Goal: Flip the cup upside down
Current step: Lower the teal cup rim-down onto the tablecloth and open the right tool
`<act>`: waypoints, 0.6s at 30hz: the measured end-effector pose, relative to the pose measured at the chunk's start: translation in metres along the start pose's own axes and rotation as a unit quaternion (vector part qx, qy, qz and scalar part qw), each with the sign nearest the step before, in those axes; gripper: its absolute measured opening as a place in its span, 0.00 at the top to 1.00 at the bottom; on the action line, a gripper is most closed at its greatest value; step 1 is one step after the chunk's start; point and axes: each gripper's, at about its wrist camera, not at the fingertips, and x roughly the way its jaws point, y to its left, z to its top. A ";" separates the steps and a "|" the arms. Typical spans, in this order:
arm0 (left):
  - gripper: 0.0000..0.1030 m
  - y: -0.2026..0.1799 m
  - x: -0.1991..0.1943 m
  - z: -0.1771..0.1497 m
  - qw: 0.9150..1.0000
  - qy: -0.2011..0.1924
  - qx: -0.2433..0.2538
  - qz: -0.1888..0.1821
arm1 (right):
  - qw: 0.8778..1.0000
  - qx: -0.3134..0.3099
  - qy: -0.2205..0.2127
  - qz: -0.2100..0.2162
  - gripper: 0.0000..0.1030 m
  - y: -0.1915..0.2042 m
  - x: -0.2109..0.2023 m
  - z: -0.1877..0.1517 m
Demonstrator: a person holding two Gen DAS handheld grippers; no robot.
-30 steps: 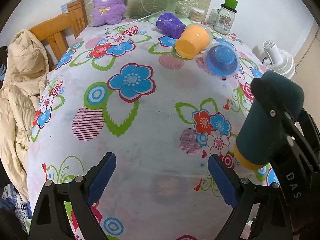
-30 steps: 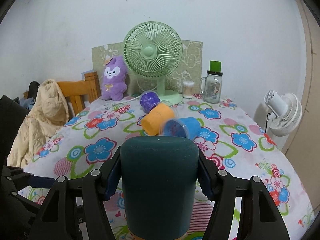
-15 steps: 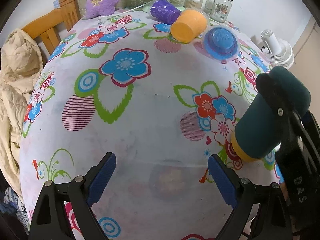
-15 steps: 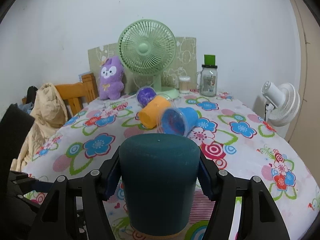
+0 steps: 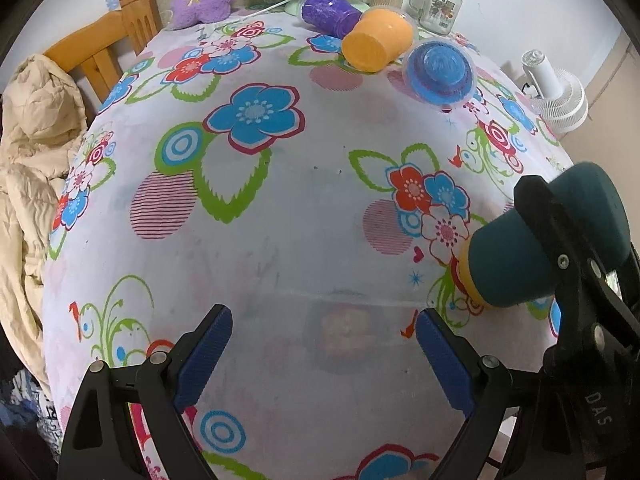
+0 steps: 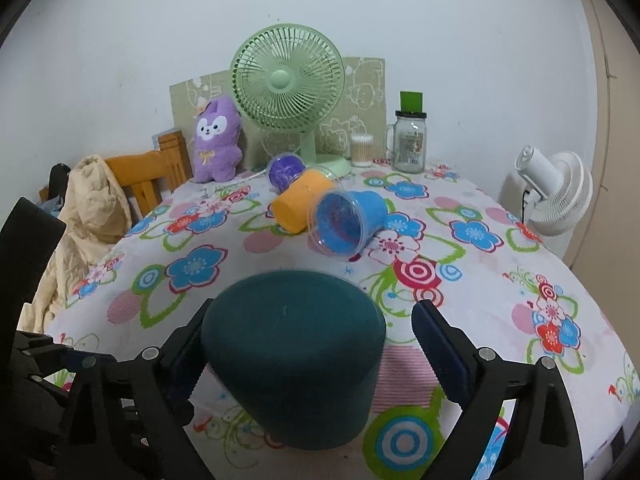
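Note:
A dark teal cup (image 6: 296, 356) with a yellow rim stands upside down on the flowered tablecloth (image 6: 460, 280), between the jaws of my right gripper (image 6: 312, 344). The right jaws stand open; the left pad is close to the cup, the right pad is clear of it. In the left wrist view the teal cup (image 5: 532, 256) shows at the right, mouth against the cloth, with the right gripper (image 5: 568, 264) around it. My left gripper (image 5: 324, 348) is open and empty above the near table edge.
Purple (image 6: 285, 170), orange (image 6: 302, 200) and blue (image 6: 346, 222) cups lie on their sides at the far middle. Behind them are a green fan (image 6: 288, 88), a glass jar (image 6: 409, 146) and a purple plush (image 6: 216, 140). A chair with a beige coat (image 6: 88, 216) is at left; a white fan (image 6: 556, 196) at right.
The right gripper lowered the teal cup onto the table and opened its jaws, letting it go. The left gripper stayed open and drifted slightly.

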 end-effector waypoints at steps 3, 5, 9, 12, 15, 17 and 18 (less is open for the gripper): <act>0.08 -0.001 -0.007 -0.001 1.000 0.004 0.003 -0.002 | 1.000 -0.003 0.015 -0.006 0.02 0.001 -0.004 0.003; 0.08 -0.003 -0.013 -0.001 1.000 0.008 0.004 -0.004 | 1.000 -0.012 0.024 -0.012 0.02 0.003 -0.010 0.008; 0.08 -0.007 -0.033 0.001 1.000 0.005 0.011 -0.008 | 0.998 -0.032 0.043 -0.040 0.00 0.007 -0.024 0.022; 0.08 -0.010 -0.049 0.005 1.000 0.001 0.009 -0.010 | 0.996 -0.044 0.061 -0.048 0.00 0.004 -0.035 0.036; 0.08 -0.015 -0.063 0.009 1.000 -0.009 0.001 -0.012 | 0.995 -0.042 0.077 -0.052 0.00 -0.001 -0.045 0.049; 0.08 -0.020 -0.073 0.009 1.000 -0.023 -0.006 -0.007 | 0.994 -0.028 0.094 -0.044 0.00 -0.007 -0.051 0.057; 0.08 -0.023 -0.078 0.009 0.999 -0.031 -0.011 -0.006 | 0.994 -0.025 0.101 -0.039 0.00 -0.010 -0.053 0.060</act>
